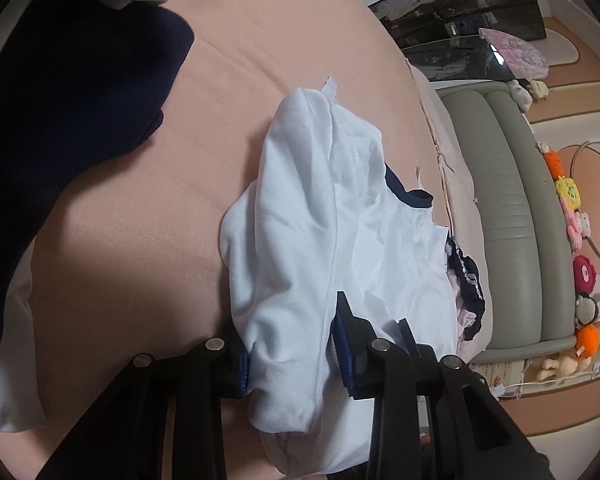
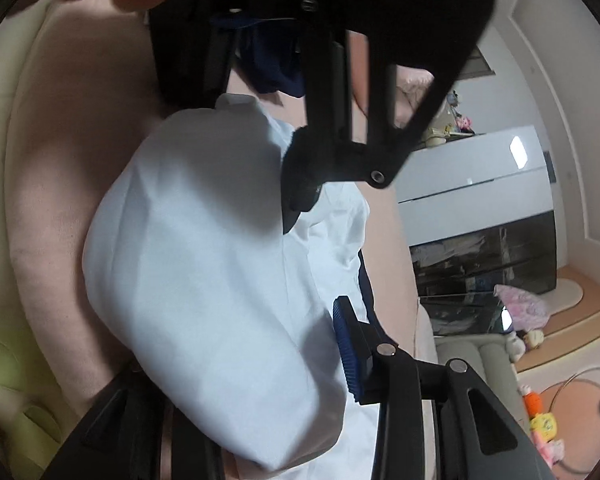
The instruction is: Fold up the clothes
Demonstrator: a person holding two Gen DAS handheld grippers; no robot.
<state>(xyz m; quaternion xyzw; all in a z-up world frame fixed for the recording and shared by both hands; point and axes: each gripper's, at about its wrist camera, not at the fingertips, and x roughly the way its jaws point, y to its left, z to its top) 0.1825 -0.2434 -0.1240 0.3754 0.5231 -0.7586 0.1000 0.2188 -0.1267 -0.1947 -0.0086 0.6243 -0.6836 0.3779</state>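
Pink bedsheet [image 1: 140,200] under white garment [image 1: 300,220] (left-view-only navy cloth [image 1: 60,100])

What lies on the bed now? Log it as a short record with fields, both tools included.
surface: pink bed sheet
main item: white garment, bunched up, not yet folded
left tool: closed on a fold of the white garment
right tool: white garment lies between its fingers; grip unclear, one finger hidden under cloth
other clothing: navy garment, apart from the white one
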